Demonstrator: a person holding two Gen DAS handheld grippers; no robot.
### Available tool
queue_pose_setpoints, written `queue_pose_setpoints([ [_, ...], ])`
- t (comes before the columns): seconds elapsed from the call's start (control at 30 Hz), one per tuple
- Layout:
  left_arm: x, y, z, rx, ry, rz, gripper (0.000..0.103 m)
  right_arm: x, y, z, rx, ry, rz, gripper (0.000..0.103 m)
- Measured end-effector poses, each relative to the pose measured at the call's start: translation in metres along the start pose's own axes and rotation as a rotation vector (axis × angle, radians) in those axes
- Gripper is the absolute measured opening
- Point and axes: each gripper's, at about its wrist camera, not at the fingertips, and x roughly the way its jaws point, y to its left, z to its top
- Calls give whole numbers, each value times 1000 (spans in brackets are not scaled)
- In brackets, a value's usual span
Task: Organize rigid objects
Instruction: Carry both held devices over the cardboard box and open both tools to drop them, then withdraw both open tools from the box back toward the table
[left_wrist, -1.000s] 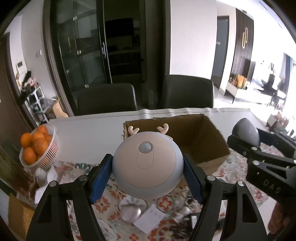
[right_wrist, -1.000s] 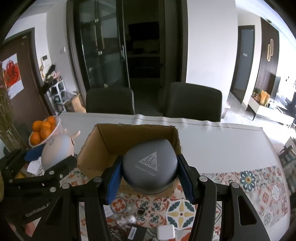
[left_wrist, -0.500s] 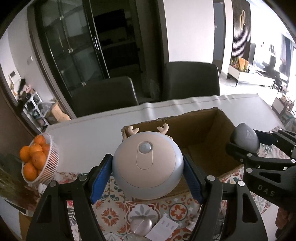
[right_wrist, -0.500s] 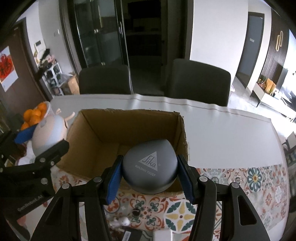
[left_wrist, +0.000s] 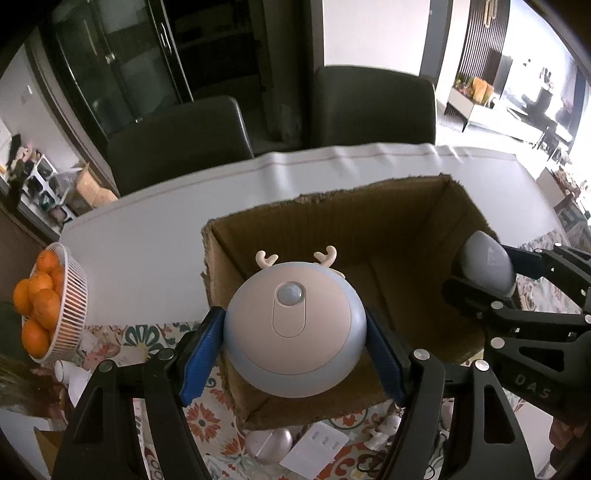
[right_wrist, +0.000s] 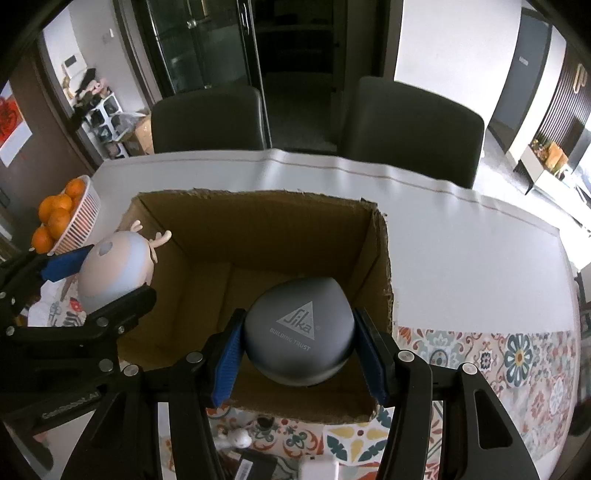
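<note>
Both hand-held grippers are loaded over the cardboard box (right_wrist: 258, 229), the landmark for everything else. Left hand-held gripper (left_wrist: 295, 343) is closed around a round deer-shaped night light (left_wrist: 295, 325), its blue pads pressing the widest part of the body; the light hangs above the box's near left corner, partly over the near wall. Right hand-held gripper (right_wrist: 299, 350) is clamped on a grey Sika-branded puck (right_wrist: 299, 332), which sits above the box's near right part, over the bare floor of the box.

Risks, as I judge them: both objects are smooth domes gripped across a curved girth, so a slight loosening or tilt could let either slip out forward. The night light is the more exposed, since a release here might catch the near wall and tip it onto the patterned cloth (right_wrist: 517, 354) of the desk, among the small white items lying just in front of the box. The two grippers are also close across the box, so lowering together could knock them.

Neither object has a marked long axis. The night light's antlers (left_wrist: 295, 256) point toward the box's far wall, its sensor face up toward the camera. The puck's tapered tip points toward the far right corner, logo upward.
</note>
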Motion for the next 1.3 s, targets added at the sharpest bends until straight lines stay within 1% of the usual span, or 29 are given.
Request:
queue_pose_setpoints([
  [0.07, 6, -1, 0, 4, 28, 3, 74, 5, -1, 1, 2, 21, 2, 57],
  [0.3, 12, -2, 1, -1, 68, 11, 74, 16, -3, 1, 6, 71, 24, 57],
  [0.37, 10, -3, 2, 0, 56, 23, 78, 17, -4, 0, 14, 77, 30, 58],
  [0.43, 4, -3, 3, 7, 28, 47, 86, 14, -4, 0, 13, 65, 22, 58],
  [0.5, -2, -3, 3, 8, 6, 63, 88, 11, -4, 0, 14, 57, 20, 60],
  [0.63, -15, -1, -2, 1, -28, 77, 88, -3, -4, -2, 23, 14, -9, 60],
  [0.73, -28, 0, -7, -12, -57, 71, 88, -14, -4, -6, 48, -17, -5, 60],
  [0.93, -57, 1, -24, -11, -139, 89, 88, -44, 6, -19, 55, -121, -34, 60],
  [1.13, -83, 6, -43, -8, -210, 110, 88, -70, 21, -32, 36, -201, -52, 60],
  [1.3, -101, 8, -61, -19, -246, 106, 88, -87, 28, -48, 34, -231, -37, 60],
])
